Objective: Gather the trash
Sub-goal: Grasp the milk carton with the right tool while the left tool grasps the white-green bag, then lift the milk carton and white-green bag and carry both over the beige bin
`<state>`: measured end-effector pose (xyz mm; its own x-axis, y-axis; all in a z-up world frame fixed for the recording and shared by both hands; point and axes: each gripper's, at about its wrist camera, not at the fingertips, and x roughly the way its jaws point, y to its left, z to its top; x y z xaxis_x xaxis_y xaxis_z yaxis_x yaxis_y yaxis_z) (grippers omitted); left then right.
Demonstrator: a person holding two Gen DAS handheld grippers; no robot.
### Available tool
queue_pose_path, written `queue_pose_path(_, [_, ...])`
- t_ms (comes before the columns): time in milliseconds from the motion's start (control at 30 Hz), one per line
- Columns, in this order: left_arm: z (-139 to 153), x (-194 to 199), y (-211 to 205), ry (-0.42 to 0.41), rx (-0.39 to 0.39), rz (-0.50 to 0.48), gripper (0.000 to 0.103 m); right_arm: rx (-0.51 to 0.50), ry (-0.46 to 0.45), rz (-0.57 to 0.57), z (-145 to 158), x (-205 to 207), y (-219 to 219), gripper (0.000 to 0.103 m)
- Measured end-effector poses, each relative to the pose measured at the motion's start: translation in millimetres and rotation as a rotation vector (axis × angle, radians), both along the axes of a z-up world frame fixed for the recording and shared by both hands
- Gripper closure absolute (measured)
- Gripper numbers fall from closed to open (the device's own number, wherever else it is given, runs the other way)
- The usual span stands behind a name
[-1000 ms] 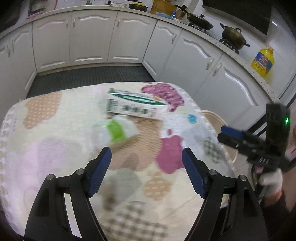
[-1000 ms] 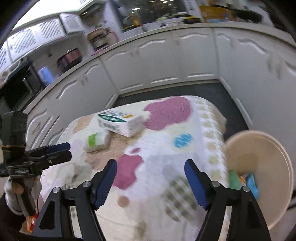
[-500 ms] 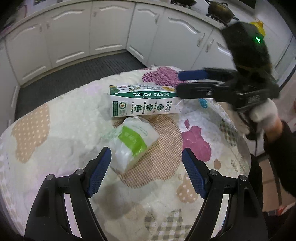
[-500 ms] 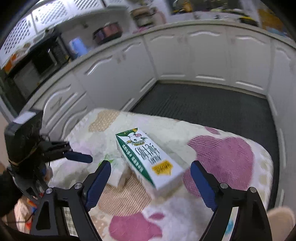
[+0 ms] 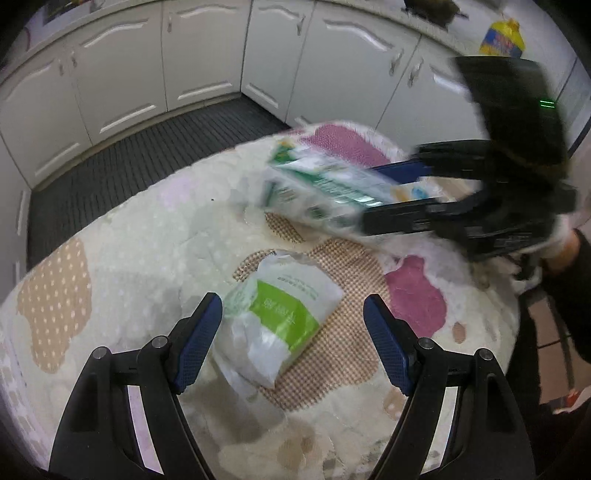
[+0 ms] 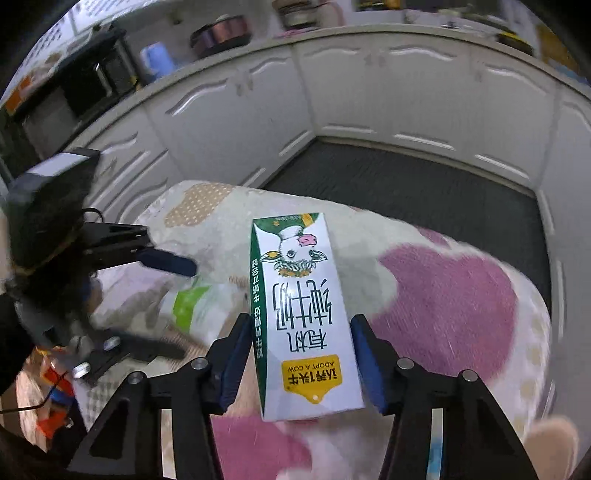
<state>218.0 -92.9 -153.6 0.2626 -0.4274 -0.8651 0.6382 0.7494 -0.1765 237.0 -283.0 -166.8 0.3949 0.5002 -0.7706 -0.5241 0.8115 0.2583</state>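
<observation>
Right gripper [image 6: 299, 363] just closed on boxy milk carton [image 6: 301, 314]; crinkled plastic wrapper [image 5: 280, 317] loose

White-green milk carton [image 6: 301, 314] clamped lengthwise, crumpled green-white wrapper [image 5: 280, 317] on tablecloth

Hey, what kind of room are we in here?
Most likely a home kitchen: white cabinets run under a curved counter, a cooking oil bottle stands on it, and a pot sits near a microwave.
</observation>
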Motion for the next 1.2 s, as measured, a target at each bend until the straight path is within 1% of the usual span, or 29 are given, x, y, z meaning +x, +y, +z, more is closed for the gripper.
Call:
queue_pose_path(67, [-5.6, 2.2, -6.3, -0.006, 0.051, 0.015, 0.025, -0.030, 0.007, -0.073, 0.1, -14.2, -13.8, 0.051])
queue_pose_path(133, [-8.0, 2.7, -7.8, -0.007, 0.064, 0.032, 0.026, -0.028, 0.051, -0.127, -3.6, -25.3, -25.1, 0.051])
queue_pose_path(167, [-7.7, 2.4, -7.1, -0.016, 0.061, 0.056, 0.028, -0.043, 0.063, -0.141, -6.6, -29.9, -26.3, 0.051])
queue_pose_path(200, [-7.6, 1.4, -4.8, -0.015, 0.049, 0.082, 0.037, -0.060, 0.058, -0.148, -8.9, -35.4, -23.9, 0.051])
queue_pose_path(233, [-8.3, 0.3, -3.2, -0.007, 0.038, 0.104, 0.043, -0.073, 0.033, -0.158, -9.1, -41.3, -21.8, 0.051])
queue_pose_path(267, [-7.8, -2.2, 0.9, -0.006, 0.026, 0.122, 0.044, -0.087, 0.023, -0.169, -9.8, -42.4, -20.1, 0.047])
queue_pose_path(333, [-4.8, -9.2, 5.2, -0.008, -0.001, 0.149, 0.055, -0.106, 0.011, -0.190, -10.7, -42.1, -14.5, 0.046])
queue_pose_path(367, [-3.8, -11.7, 6.0, -0.009, -0.005, 0.159, 0.056, -0.097, 0.005, -0.194, -11.2, -42.1, -12.1, 0.046])
queue_pose_path(400, [-2.0, -15.7, 5.9, -0.010, -0.012, 0.169, 0.059, -0.089, 0.004, -0.198, -12.6, -42.4, -10.4, 0.048])
queue_pose_path(433, [0.1, -20.2, 7.8, -0.016, -0.017, 0.180, 0.062, -0.095, 0.006, -0.209, -15.7, -42.5, -7.6, 0.051])
queue_pose_path(467, [3.0, -25.2, 9.7, -0.031, -0.021, 0.200, 0.063, -0.097, 0.000, -0.221, -17.4, -44.3, -7.3, 0.051])
queue_pose_path(533, [8.1, -33.4, 13.6, -0.042, -0.037, 0.243, 0.071, -0.076, 0.002, -0.245, -15.6, -50.4, -11.1, 0.051])
queue_pose_path(600, [10.0, -41.7, 17.1, -0.035, -0.044, 0.277, 0.072, -0.063, -0.015, -0.254, -9.0, -60.0, -11.6, 0.051])
queue_pose_path(667, [10.3, -47.3, 15.9, -0.035, -0.038, 0.287, 0.072, -0.055, -0.037, -0.259, 1.5, -69.6, -13.6, 0.051])
queue_pose_path(767, [12.4, -55.5, 16.1, -0.032, -0.052, 0.308, 0.072, -0.029, -0.053, -0.276, 10.7, -81.4, -16.0, 0.051])
queue_pose_path(1000, [12.4, -63.2, 15.3, -0.025, -0.064, 0.329, 0.076, -0.009, -0.043, -0.307, 9.7, -104.1, -26.8, 0.052])
queue_pose_path(1033, [14.2, -63.7, 15.2, -0.027, -0.064, 0.328, 0.077, -0.004, -0.045, -0.312, 10.7, -106.0, -28.6, 0.052])
queue_pose_path(1200, [27.7, -72.3, 11.2, -0.058, -0.070, 0.306, 0.078, 0.041, -0.053, -0.331, 16.5, -116.0, -35.6, 0.052])
